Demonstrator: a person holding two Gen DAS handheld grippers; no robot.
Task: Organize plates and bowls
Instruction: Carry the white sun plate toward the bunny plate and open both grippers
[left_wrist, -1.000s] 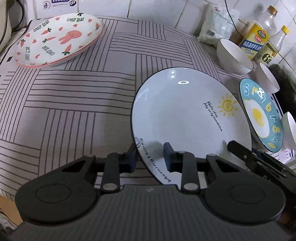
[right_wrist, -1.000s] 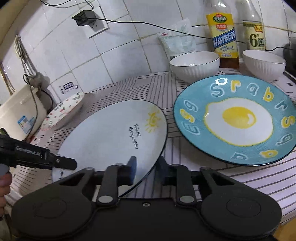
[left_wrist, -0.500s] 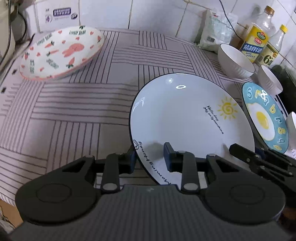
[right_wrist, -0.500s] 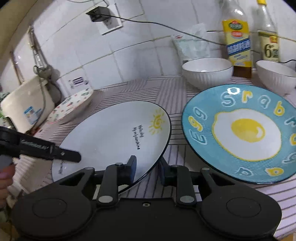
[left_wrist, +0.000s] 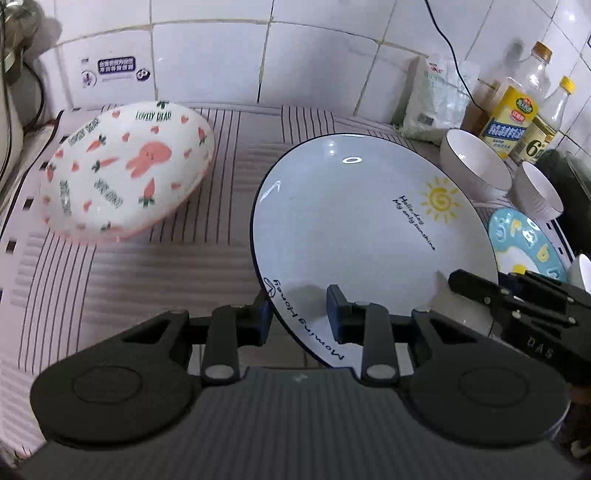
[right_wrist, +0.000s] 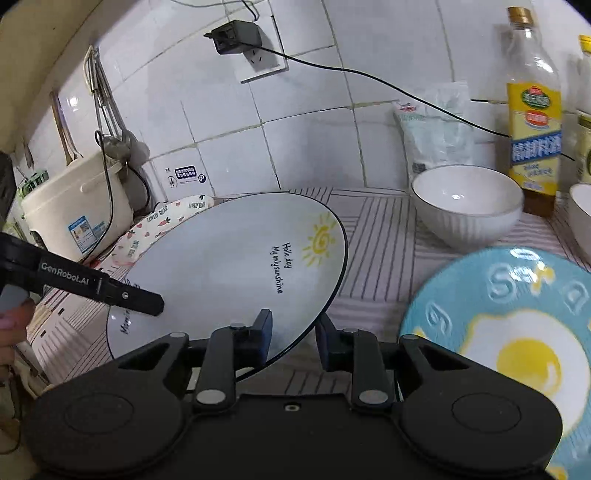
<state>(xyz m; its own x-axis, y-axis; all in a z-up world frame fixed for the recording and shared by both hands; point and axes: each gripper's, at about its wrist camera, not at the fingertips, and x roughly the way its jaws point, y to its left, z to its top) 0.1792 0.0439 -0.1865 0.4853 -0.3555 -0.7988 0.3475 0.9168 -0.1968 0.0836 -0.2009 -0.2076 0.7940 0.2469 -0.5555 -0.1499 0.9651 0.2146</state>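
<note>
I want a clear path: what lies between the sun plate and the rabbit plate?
Only bare striped cloth between sun plate and rabbit plate, in the left wrist view.

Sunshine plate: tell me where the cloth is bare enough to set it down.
Bare striped cloth lies between the rabbit plate and the sunshine plate, toward the near edge. Crowded on the other side: two white bowls, the egg plate and bottles.

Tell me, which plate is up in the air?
The sunshine plate, white with a yellow sun. Both grippers hold its rim; the bunny plate and egg plate aren't held.
</note>
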